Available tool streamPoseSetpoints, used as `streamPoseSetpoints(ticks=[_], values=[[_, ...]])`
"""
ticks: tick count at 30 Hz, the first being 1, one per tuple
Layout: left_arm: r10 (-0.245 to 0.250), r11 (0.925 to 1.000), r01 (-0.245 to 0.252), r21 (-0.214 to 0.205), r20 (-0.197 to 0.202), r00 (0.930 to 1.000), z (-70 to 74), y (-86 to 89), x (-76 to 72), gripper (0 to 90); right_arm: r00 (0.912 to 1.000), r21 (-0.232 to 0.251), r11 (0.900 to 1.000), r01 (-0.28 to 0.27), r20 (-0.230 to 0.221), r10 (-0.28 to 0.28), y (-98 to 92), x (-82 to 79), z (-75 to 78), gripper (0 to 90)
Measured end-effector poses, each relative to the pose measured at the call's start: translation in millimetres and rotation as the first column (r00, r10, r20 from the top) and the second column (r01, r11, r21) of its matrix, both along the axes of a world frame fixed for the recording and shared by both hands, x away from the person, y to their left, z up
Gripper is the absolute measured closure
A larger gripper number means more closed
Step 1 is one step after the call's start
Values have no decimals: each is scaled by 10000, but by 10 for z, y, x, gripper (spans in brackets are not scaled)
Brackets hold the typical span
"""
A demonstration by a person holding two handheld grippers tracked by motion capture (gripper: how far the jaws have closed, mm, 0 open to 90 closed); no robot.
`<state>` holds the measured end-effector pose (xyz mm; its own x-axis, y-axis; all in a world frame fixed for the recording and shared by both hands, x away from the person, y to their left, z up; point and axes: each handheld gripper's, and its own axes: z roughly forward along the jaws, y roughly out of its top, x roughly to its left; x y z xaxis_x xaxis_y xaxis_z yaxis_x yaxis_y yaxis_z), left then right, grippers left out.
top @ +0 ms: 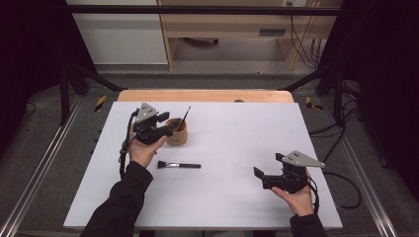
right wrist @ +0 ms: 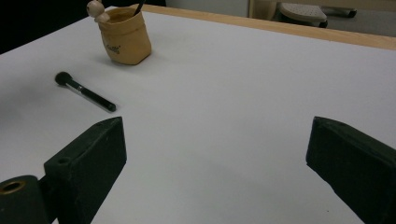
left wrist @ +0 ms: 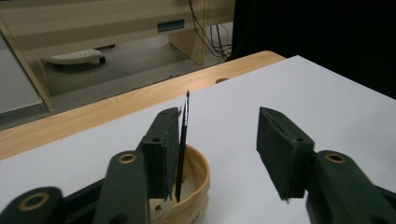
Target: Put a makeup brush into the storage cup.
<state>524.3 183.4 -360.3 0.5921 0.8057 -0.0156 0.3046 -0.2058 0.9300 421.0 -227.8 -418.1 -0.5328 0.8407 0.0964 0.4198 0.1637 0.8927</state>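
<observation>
Brushes: two, one thin brush point(left wrist: 182, 149) in the one pouch point(top: 177, 135), one flat brush point(top: 179, 165) on white table point(top: 237, 148).
My left gripper point(left wrist: 219, 149) and right gripper point(right wrist: 215, 154) both stand spread, holding nothing; grey floor behind.

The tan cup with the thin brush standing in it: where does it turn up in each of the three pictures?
High view: the tan cup sits left of centre on the white table, just right of the left gripper.
Left gripper view: bottom centre, behind the left finger, the thin brush rising from it.
Right gripper view: top left.
Shared landmark: the table's wooden far edge.
</observation>
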Motion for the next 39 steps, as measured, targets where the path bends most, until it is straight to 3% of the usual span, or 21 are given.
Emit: streamPoseSetpoints(ticks=[6, 18, 39], values=[[-168, 9998, 169, -118, 81, 9998, -4, 91, -121, 385, 9999, -24, 10000, -47, 100, 48, -12, -1, 3, 55], [-408, 9992, 407, 35, 342, 9986, -43, 210, -399, 262, 9999, 92, 9999, -79, 147, 78, -20, -16, 21, 56], [-597, 9977, 613, -296, 503, 9969, -206, 399, -849, 144, 9998, 88, 9999, -132, 179, 131, -20, -24, 29, 58]])
